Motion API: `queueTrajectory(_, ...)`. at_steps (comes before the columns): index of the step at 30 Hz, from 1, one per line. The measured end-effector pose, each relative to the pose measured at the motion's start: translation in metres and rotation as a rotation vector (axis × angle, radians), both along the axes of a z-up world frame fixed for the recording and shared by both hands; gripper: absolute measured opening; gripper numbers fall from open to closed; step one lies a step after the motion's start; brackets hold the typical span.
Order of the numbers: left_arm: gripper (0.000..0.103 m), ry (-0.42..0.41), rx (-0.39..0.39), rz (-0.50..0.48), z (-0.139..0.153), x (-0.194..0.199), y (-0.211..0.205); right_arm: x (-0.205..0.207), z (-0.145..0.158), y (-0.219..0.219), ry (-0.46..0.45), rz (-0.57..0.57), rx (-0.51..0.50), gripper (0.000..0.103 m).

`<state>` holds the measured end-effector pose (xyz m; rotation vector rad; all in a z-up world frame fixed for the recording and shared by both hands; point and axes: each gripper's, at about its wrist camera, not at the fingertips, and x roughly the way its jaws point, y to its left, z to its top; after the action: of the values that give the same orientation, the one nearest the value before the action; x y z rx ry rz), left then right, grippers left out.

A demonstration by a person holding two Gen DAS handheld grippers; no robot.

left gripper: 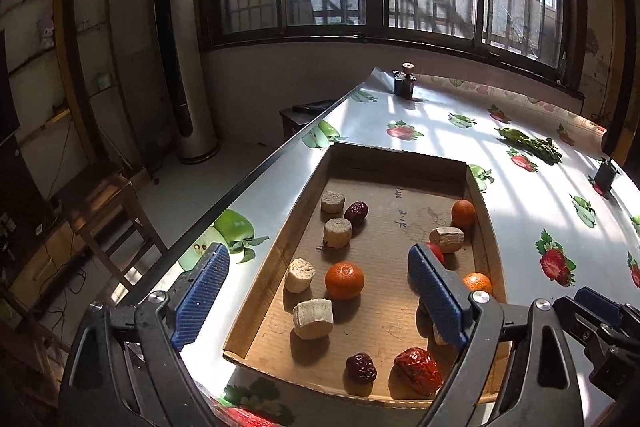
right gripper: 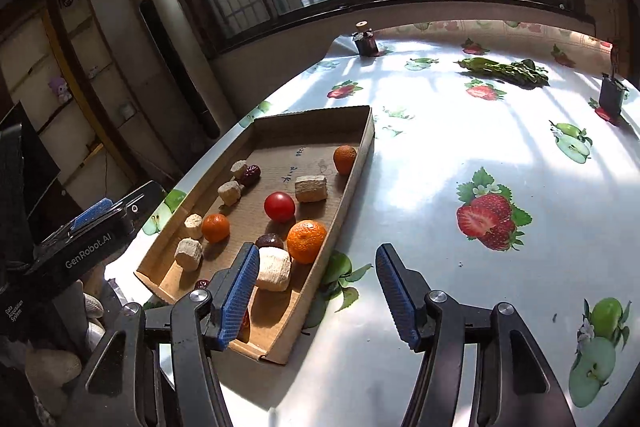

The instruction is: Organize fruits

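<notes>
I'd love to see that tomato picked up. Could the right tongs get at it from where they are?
Probably yes. The right tongs stand open and empty, and the tomato lies uncovered in the tray, though an orange crowds it.

A shallow cardboard tray [right gripper: 362, 143] near the table's left edge holds all the fruit loose on its floor. Three oranges lie apart: one by the far right wall [right gripper: 345, 159], one large at the near right wall [right gripper: 306, 241], one smaller toward the left wall [right gripper: 215, 227]; a red tomato [right gripper: 279, 206] sits mid-tray. Dark dates rest by the far left wall [right gripper: 251, 175], behind the large orange [right gripper: 269, 241] and at the near edge [left gripper: 361, 367], beside a larger red date [left gripper: 418, 371].
</notes>
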<state>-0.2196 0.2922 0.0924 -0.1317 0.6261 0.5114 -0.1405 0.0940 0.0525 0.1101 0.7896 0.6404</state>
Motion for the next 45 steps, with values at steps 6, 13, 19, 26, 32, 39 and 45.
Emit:
queueTrajectory(6,0.091,0.024,0.022,-0.033,0.001,0.002,-0.027,-0.006,-0.004,-0.029,0.011,-0.066,0.016,0.07)
queueTrajectory(13,0.091,0.011,0.05,-0.049,0.006,0.0,-0.051,-0.02,-0.003,-0.042,-0.04,-0.081,-0.008,0.071)
queueTrajectory(19,0.091,-0.015,0.07,-0.053,0.012,-0.003,-0.064,-0.03,0.0,-0.05,-0.086,-0.095,-0.02,0.075)
queueTrajectory(26,0.094,-0.122,0.118,0.006,0.025,-0.023,-0.07,-0.04,0.003,-0.051,-0.13,-0.095,-0.027,0.077)
queueTrajectory(32,0.103,-0.235,0.172,0.13,0.035,-0.049,-0.067,-0.053,0.006,-0.041,-0.178,-0.06,-0.035,0.08)
queueTrajectory(39,0.103,-0.169,0.106,0.123,0.024,-0.046,-0.053,-0.061,0.004,-0.028,-0.201,-0.038,-0.066,0.085)
queueTrajectory(45,0.103,-0.139,0.044,0.12,0.013,-0.044,-0.04,-0.059,0.0,-0.02,-0.19,-0.04,-0.094,0.086)
